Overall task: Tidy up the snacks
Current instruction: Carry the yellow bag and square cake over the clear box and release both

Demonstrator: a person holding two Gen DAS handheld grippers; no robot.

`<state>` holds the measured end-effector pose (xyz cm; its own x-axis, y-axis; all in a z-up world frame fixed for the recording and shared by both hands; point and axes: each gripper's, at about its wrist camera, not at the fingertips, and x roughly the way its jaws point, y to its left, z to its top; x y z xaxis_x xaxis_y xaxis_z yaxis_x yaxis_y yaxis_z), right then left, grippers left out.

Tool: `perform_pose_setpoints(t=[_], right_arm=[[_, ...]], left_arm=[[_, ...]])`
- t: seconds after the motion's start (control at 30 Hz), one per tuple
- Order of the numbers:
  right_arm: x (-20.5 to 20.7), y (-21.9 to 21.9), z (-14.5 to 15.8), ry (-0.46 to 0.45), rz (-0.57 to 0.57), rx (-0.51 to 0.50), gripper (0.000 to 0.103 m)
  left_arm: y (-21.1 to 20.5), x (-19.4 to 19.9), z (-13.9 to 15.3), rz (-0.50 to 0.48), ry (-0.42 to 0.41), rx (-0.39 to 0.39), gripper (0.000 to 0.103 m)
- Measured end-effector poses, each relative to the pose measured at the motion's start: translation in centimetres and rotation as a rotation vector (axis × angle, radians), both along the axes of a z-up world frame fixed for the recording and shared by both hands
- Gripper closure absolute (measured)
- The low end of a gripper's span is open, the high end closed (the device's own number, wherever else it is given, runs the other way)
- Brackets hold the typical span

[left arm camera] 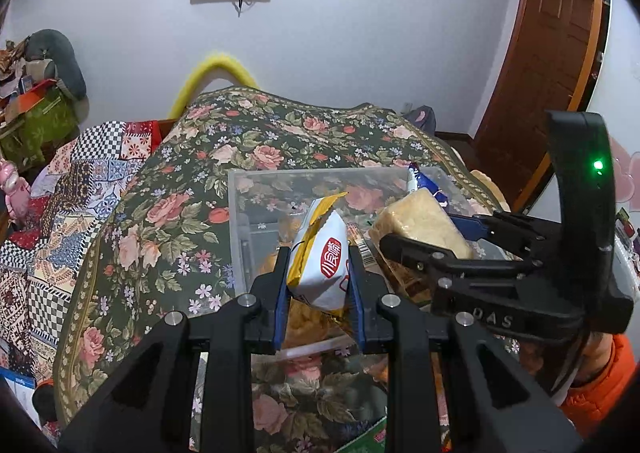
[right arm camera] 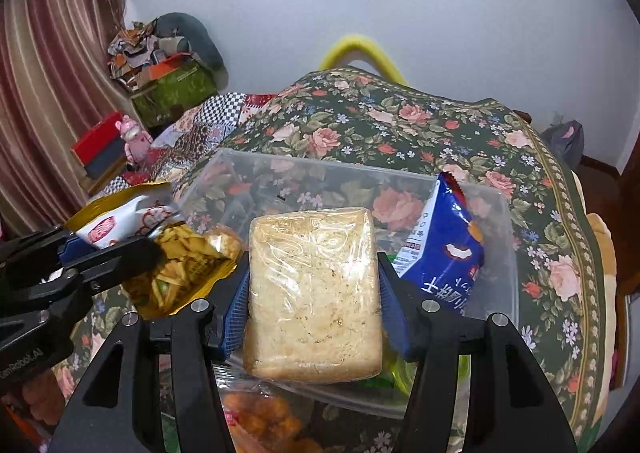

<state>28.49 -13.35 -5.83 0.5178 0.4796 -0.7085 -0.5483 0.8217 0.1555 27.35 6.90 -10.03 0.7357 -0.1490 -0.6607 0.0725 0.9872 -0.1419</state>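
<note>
My left gripper [left arm camera: 319, 265] is shut on a white-and-yellow snack packet [left arm camera: 320, 257] with a red seal, held over the near edge of a clear plastic bin [left arm camera: 240, 189]. My right gripper [right arm camera: 314, 277] is shut on a clear-wrapped beige cake block [right arm camera: 314, 293], held over the same bin [right arm camera: 224, 165]. The right gripper [left arm camera: 460, 241] and its block [left arm camera: 420, 221] also show at the right of the left wrist view. The left gripper [right arm camera: 116, 243] and its packet [right arm camera: 116, 221] show at the left of the right wrist view. A blue snack bag [right arm camera: 444, 249] leans in the bin's right side.
The bin sits on a dark floral cloth [left arm camera: 180, 181]. A yellow chip bag [right arm camera: 180, 273] lies at the bin's left, and an orange snack pack [right arm camera: 256, 421] lies below the block. A patchwork quilt [left arm camera: 60, 213] and piled boxes [right arm camera: 168, 89] are to the left. A wooden door [left arm camera: 540, 73] stands right.
</note>
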Motion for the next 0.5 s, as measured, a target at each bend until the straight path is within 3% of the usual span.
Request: perform_pose_setpoints(t=[0.27,0.5], right_arm=[[-0.5,-0.3,0.7,-0.016,0.016,-0.001,0.047],[-2.3,-1.3,2.4,-0.06,0.021,0.01,0.047]], left_arm=[[1.1,0.2,-0.4,0.054,0.026,-0.037,0.066],[0.3,-2.1,1.6,0.036,-0.017,-0.006,0.062]])
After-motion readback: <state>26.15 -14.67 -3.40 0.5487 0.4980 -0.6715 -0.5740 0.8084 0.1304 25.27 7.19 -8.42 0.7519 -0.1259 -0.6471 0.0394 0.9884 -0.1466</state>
